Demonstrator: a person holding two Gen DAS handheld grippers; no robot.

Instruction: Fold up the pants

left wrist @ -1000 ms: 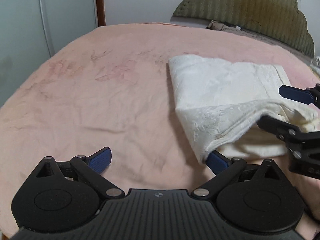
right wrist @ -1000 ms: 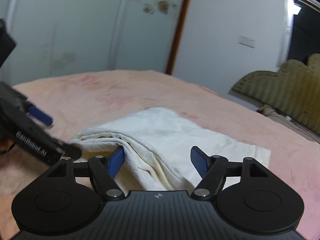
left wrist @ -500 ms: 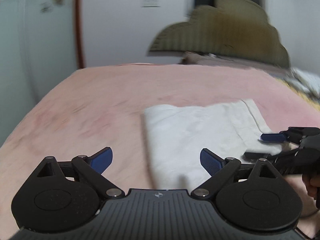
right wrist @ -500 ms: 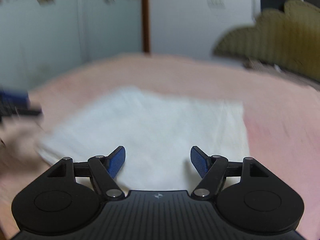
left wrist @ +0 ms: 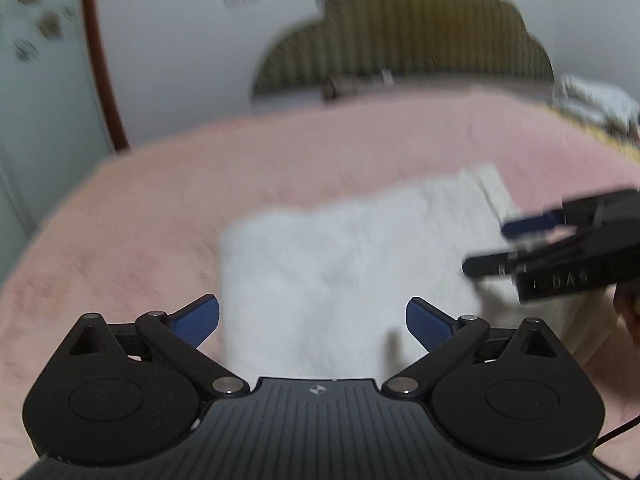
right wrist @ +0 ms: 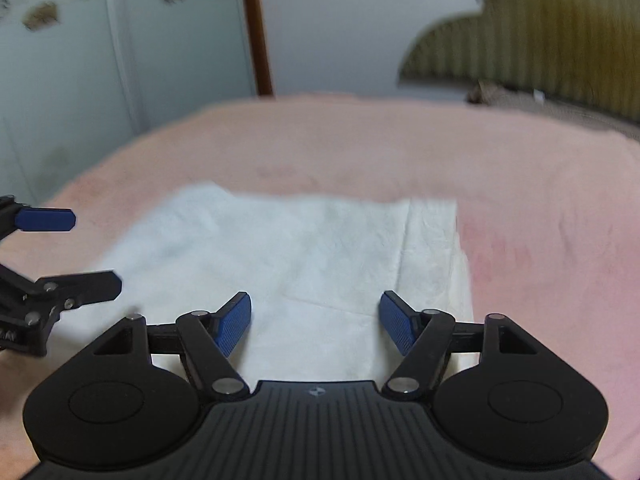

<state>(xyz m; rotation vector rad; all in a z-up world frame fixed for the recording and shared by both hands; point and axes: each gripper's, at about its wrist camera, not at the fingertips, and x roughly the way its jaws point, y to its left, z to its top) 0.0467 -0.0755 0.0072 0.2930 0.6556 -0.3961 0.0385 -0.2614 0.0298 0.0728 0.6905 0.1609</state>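
A bed [right wrist: 540,208] with a pink cover carries everything. White pants [right wrist: 312,248] lie folded flat on it (a near-rectangular stack). An olive headboard [right wrist: 560,36] stands at its far end.

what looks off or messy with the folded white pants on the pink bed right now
Little stands out. The folded white fabric pants lie flat on the pink bedspread; only a narrow under-layer strip pokes past the top layer on the right side. Both hand-held grippers are open, holding nothing.
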